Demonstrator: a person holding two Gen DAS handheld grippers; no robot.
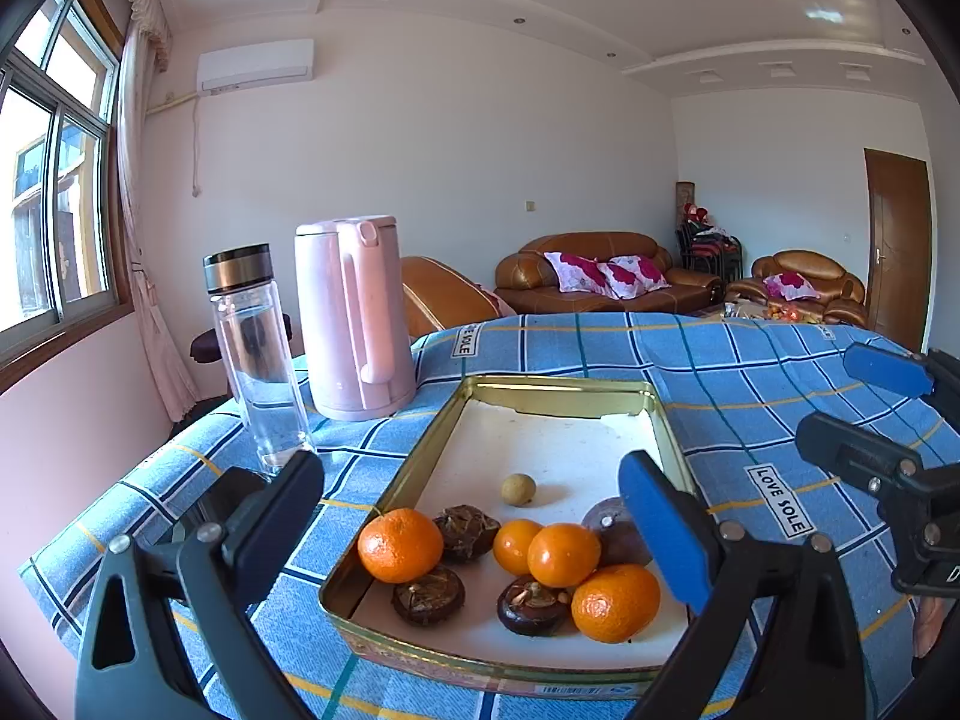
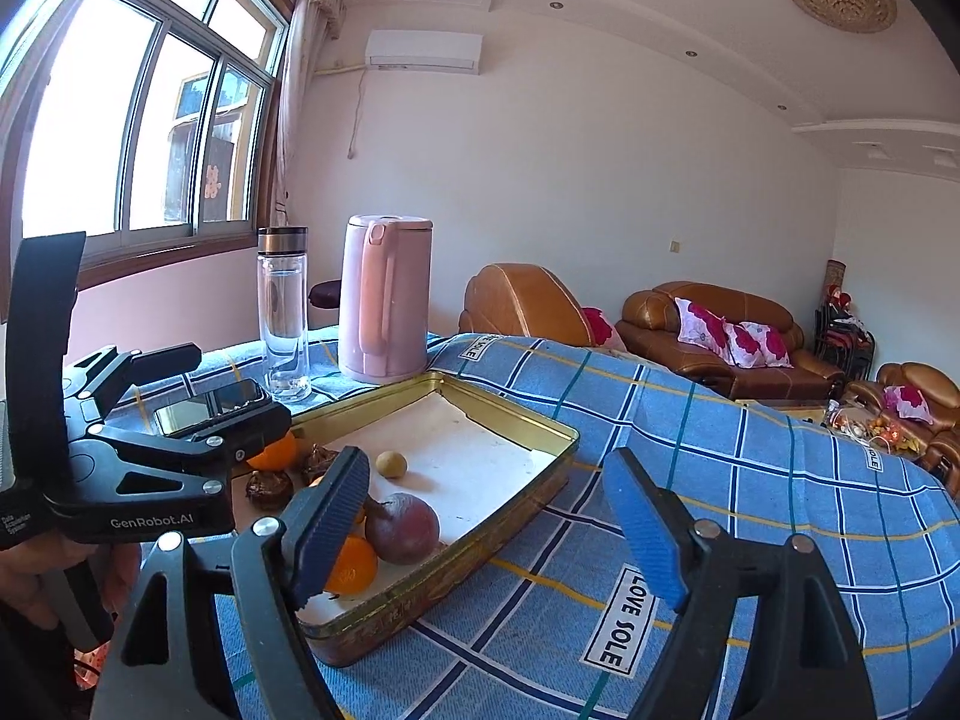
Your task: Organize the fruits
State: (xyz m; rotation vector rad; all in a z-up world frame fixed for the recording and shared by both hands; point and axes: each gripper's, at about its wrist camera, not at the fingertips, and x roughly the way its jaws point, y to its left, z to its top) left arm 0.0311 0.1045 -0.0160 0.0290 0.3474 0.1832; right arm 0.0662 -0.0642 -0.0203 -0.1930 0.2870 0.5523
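A gold tin tray (image 1: 558,387) (image 2: 510,414) lies on the blue checked cloth. At its near end lie several oranges (image 1: 400,545) (image 2: 354,564), three dark brown fruits (image 1: 428,594), a purple round fruit (image 1: 612,531) (image 2: 402,528) and a small yellowish fruit (image 1: 517,489) (image 2: 391,463). My left gripper (image 1: 474,522) (image 2: 222,390) stands open over the tray's near end, its pads touching no fruit. My right gripper (image 2: 486,522) (image 1: 870,408) is open too, empty, to the right of the tray over its right rim and the cloth.
A pink kettle (image 1: 354,318) (image 2: 384,300) and a clear bottle (image 1: 258,360) (image 2: 283,312) stand behind the tray on the left. A dark phone (image 2: 210,405) lies beside the tray. The table edge (image 1: 180,600) drops off on the left. Sofas stand far behind.
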